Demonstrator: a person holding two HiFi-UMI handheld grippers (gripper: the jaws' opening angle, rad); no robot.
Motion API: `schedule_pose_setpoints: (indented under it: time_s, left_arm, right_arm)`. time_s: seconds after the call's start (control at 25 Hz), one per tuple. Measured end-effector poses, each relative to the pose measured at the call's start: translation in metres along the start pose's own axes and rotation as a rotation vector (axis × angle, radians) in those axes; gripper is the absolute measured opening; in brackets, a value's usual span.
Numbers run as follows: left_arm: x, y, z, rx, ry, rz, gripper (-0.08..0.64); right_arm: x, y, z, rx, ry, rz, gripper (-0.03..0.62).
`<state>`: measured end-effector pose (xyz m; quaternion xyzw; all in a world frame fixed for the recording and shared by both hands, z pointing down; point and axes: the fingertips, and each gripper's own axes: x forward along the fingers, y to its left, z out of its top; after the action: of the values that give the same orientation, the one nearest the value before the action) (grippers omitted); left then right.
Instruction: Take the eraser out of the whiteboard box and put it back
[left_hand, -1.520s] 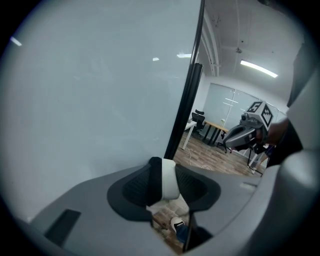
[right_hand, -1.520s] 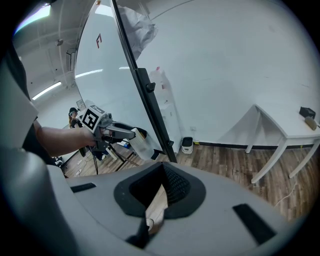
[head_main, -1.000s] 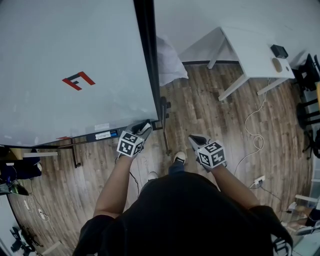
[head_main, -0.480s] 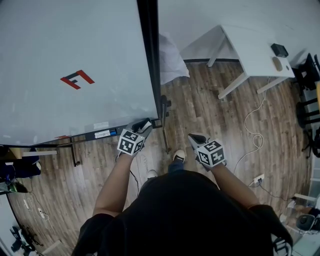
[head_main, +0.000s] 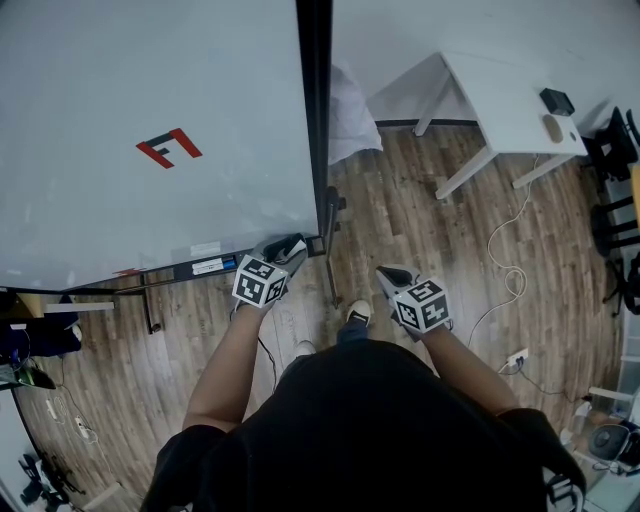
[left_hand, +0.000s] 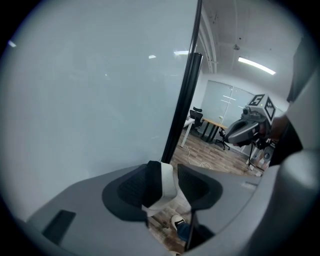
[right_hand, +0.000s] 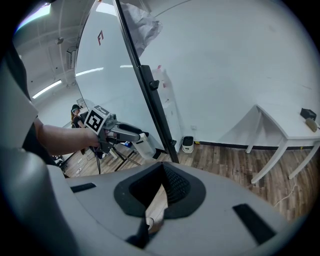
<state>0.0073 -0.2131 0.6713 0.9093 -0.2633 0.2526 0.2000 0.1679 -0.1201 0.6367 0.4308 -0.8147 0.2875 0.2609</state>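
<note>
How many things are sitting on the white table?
2. A small black thing lies near the right end of the white table, and a tan thing lies just beside it. The top shows fully, so nothing seems hidden.

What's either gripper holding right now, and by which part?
Nothing firmly. Left gripper: jaws have just been opening; the eraser stands between them against one pad, clear of the other. Right gripper is empty.

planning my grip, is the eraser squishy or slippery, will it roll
Probably light and fairly stiff: the eraser looks like a small white block. Its dark face likely grips rather than slips. Boxy, so unlikely to roll.
</note>
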Motion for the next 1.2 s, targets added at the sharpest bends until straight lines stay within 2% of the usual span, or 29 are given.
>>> schedule_pose_setpoints:
  time_s: [0.64, 0.96, 1.2]
  left_arm:
    - [-0.056, 0.000, 0.012, -0.003, -0.083, 0.017, 0.191]
    - [-0.092, 0.003, 0.002, -0.024, -0.113, 0.046, 0.192]
    - [-0.109, 0.002, -0.007, -0.029, -0.130, 0.038, 0.192]
  right_arm:
    - [-0.009, 0.025, 0.013, -0.034, -0.031, -0.008, -0.006]
    - [-0.004, 0.047, 0.023, -0.064, -0.042, 0.006, -0.006]
    - [0.001, 0.063, 0.029, -0.082, -0.050, 0.015, -0.006]
